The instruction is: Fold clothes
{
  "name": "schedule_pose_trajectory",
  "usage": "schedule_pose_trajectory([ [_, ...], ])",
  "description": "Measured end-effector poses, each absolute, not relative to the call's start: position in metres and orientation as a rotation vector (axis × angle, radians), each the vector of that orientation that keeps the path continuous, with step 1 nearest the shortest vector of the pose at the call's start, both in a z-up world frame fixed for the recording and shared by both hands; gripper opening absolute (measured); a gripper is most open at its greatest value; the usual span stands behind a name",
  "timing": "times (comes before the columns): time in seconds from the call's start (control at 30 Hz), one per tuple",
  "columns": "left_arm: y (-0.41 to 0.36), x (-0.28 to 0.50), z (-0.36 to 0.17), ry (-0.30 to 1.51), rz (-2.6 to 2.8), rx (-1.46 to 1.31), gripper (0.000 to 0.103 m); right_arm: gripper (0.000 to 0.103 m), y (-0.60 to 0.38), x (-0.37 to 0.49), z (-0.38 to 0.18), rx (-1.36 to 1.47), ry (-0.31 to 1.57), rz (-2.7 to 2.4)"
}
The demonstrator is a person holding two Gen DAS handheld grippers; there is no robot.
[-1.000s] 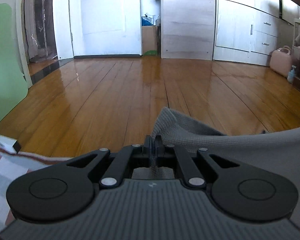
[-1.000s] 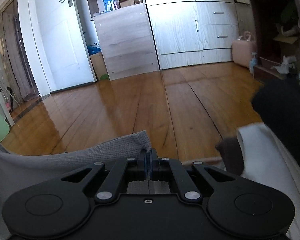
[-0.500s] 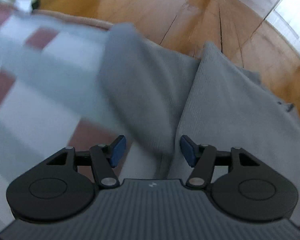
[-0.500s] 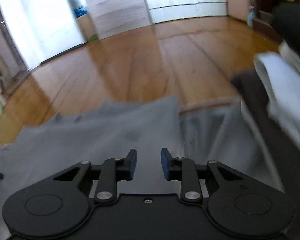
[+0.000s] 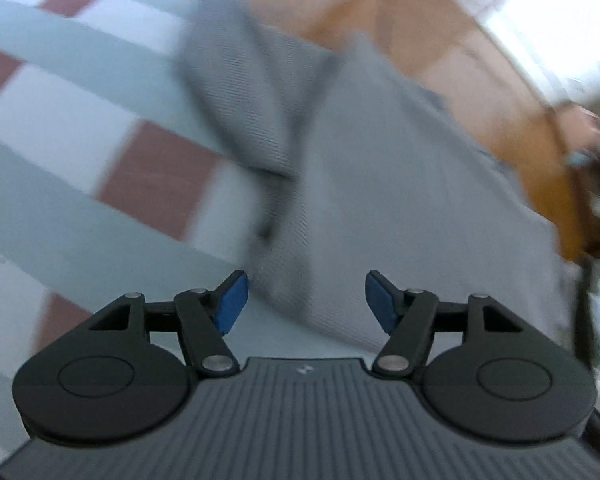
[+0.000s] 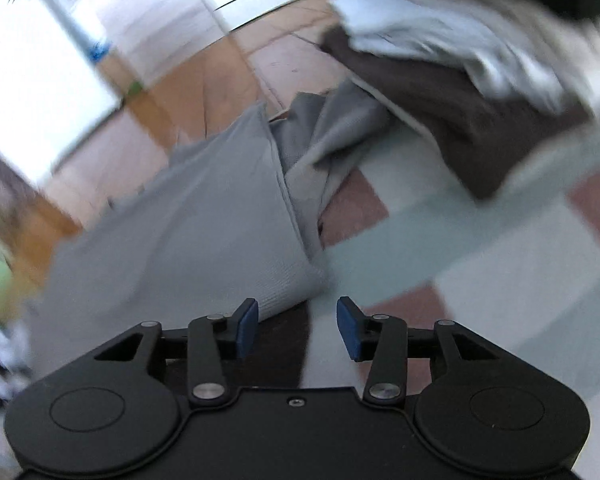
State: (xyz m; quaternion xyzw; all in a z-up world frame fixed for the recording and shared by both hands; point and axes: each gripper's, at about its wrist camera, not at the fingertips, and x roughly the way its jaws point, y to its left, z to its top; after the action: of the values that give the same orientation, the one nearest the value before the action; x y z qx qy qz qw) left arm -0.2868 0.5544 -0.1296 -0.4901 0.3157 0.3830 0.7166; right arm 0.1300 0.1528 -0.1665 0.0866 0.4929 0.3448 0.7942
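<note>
Two grippers are mine, and both have their blue pads apart with nothing pressed between them. On my left gripper [image 5: 304,298] the jaws are opening, released, and the grey garment [image 5: 400,184] lies just ahead of them, running from about six o'clock in the left wrist view up toward twelve and one o'clock, with a folded flap of it reaching toward eleven. It rests on a checked cloth [image 5: 60,128] of pale blue, white and brownish-red squares, which fills the side from seven to eleven o'clock. Wooden floor [image 5: 460,52] shows beyond, at one o'clock. On my right gripper [image 6: 297,326] the jaws are opening too, and a corner of the grey garment [image 6: 204,216] lies just in front of my left pad, not clamped; the rest spreads toward nine and eleven o'clock. At one to two o'clock in the right wrist view sits a pile of other clothes [image 6: 460,92], a dark brown piece under a white one. Blur smears everything, and I can read no writing; a small pale mark on my left gripper's body is too tiny to make out.
</note>
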Motion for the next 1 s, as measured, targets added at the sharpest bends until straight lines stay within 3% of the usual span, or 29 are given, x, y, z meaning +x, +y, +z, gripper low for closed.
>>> schedule_pose_trajectory([
  [0.13,0.545,-0.274,-0.136,0.79,0.874,-1.052,0.067,0.05,0.153,0.123,-0.187,0.34,1.105,0.75],
  [0.23,0.553,-0.274,-0.143,0.806,0.943,-1.061,0.073,0.058,0.154,0.128,-0.2,0.477,1.105,0.728],
  [0.4,0.549,-0.261,-0.143,0.8,0.947,-0.958,0.075,0.059,0.173,0.139,-0.206,0.457,1.076,0.704],
  [0.47,0.551,-0.252,-0.142,0.819,0.97,-0.893,0.075,0.058,0.18,0.145,-0.209,0.445,1.064,0.689],
  [0.53,0.555,-0.243,-0.143,0.83,0.984,-0.852,0.091,0.047,0.18,0.152,-0.214,0.508,1.08,0.675],
  [0.6,0.554,-0.236,-0.145,0.844,0.973,-0.827,0.094,0.045,0.176,0.157,-0.22,0.584,1.094,0.657],
  [0.67,0.554,-0.229,-0.142,0.856,0.973,-0.774,0.077,0.032,0.17,0.159,-0.227,0.635,1.101,0.635],
  [0.7,0.554,-0.226,-0.14,0.855,0.969,-0.744,0.048,0.018,0.17,0.159,-0.231,0.629,1.103,0.625],
  [0.73,0.556,-0.225,-0.138,0.858,0.972,-0.721,0.022,0.012,0.169,0.16,-0.234,0.632,1.109,0.62],
  [0.83,0.565,-0.221,-0.137,0.852,0.981,-0.672,0.01,0.009,0.162,0.166,-0.245,0.74,1.148,0.589],
  [1.0,0.552,-0.217,-0.099,0.708,0.978,-0.522,0.008,0.008,0.167,0.157,-0.222,0.681,1.09,0.565],
])
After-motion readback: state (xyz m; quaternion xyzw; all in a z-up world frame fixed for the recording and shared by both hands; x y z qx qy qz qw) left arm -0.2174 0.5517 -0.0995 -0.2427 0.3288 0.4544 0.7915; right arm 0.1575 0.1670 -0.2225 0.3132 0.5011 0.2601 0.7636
